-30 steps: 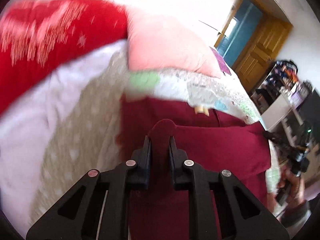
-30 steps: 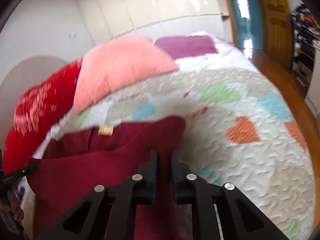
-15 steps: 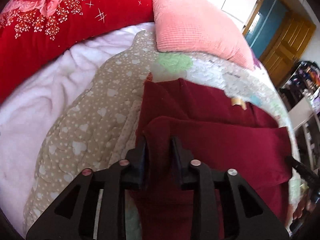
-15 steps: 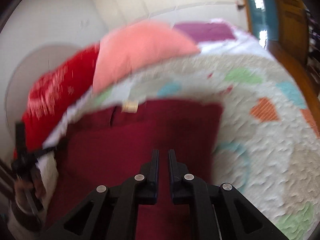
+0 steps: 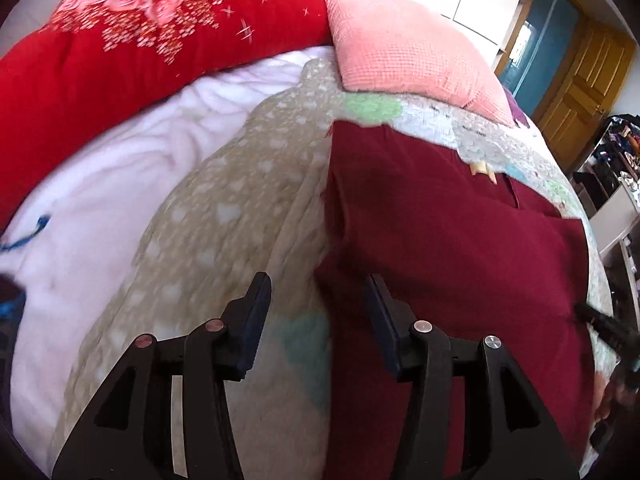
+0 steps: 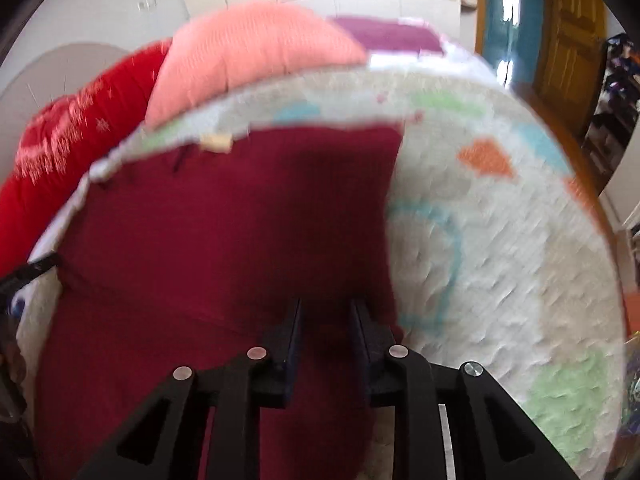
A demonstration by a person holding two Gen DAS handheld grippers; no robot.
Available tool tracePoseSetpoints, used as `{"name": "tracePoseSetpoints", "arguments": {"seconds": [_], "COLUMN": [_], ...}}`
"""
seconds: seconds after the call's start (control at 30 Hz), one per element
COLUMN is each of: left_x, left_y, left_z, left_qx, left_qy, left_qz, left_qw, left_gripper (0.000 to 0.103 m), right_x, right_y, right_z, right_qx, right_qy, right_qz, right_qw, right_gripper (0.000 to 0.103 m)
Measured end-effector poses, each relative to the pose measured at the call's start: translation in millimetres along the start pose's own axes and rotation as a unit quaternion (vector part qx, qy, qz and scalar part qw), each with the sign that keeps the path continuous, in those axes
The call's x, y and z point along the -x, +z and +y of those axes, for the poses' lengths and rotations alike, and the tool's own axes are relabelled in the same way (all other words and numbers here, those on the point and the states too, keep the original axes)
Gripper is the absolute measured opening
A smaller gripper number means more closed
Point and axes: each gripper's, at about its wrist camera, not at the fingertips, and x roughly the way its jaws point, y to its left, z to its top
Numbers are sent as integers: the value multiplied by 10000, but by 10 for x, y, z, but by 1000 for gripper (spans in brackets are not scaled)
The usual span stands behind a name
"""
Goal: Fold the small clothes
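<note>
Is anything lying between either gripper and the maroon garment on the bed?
Nothing visible. The left gripper is open right at the maroon garment's left edge, and the right gripper is open directly over the cloth near its right edge. Only the heart-print quilt lies around the garment.

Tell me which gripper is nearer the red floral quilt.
Left. The left gripper sits at the garment's edge facing the red floral quilt; the right gripper is at the opposite edge.

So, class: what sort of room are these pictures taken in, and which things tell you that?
Most likely a bedroom. The dark red garment lies on a heart-patterned quilt spread over a bed, with a pink pillow and a red floral duvet piled at its head, and a wooden door beyond.
</note>
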Motion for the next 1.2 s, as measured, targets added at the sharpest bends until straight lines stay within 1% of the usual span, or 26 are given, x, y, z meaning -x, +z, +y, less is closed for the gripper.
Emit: {"name": "tracePoseSetpoints", "arguments": {"seconds": [0.07,0.13,0.17,0.2,0.23,0.27,0.3,0.43,0.6,0.67,0.7,0.73,0.83,0.93,1.1,1.13,1.2], "left_x": [102,218,280,327,387,420,461,590,705,729,741,755,806,849,947,952,956], "left_y": [-99,-202,-259,-308,-374,-414,-466,-630,-790,-843,-874,-903,-1003,-1084,-1223,-1243,-1284], "left_z": [6,0,-16,-31,-57,-81,-108,-182,-179,-175,-166,-155,-124,-111,-65,-57,-47], "left_qx": [-6,-41,-76,-106,-160,-206,-267,-391,-171,-110,-74,-36,36,-20,-104,-98,-129], "left_qy": [58,178,233,271,305,315,324,371,70,36,11,-31,-166,-257,-272,-258,-221], "left_qz": [-59,-160,-218,-264,-308,-316,-312,-331,-244,-199,-177,-169,-58,39,116,131,183], "left_qw": [10000,9997,9995,9992,9989,9988,9986,9980,9995,9997,9998,9998,9998,9997,9995,9995,9995], "left_gripper": [49,49,49,49,49,49,49,49,49,57,63,64,64,64,64,64,64], "right_x": [161,401,526,636,763,826,904,1039,1196,1197,1190,1185,1198,1211,1188,1176,1129], "right_y": [-4,-30,-73,-131,-222,-283,-378,-641,-986,-1090,-1140,-1200,-1339,-1476,-1608,-1625,-1681], "right_z": [51,119,161,195,240,265,296,387,306,254,227,194,130,88,-32,-53,-86], "right_qx": [-39,-58,-30,5,45,63,85,114,-62,-151,-198,-257,-375,-436,-575,-620,-773], "right_qy": [26,307,377,383,384,418,503,678,824,829,819,824,802,765,768,800,1045], "right_qz": [-146,-409,-544,-666,-802,-867,-910,-832,-746,-637,-575,-521,-475,-413,-292,-264,-131], "right_qw": [9999,9987,9978,9970,9960,9953,9945,9942,9938,9944,9948,9949,9949,9953,9950,9945,9914], "right_gripper": [22,23,26,32,36,44,46,46,47,47,47,47,47,47,48,48,48]}}
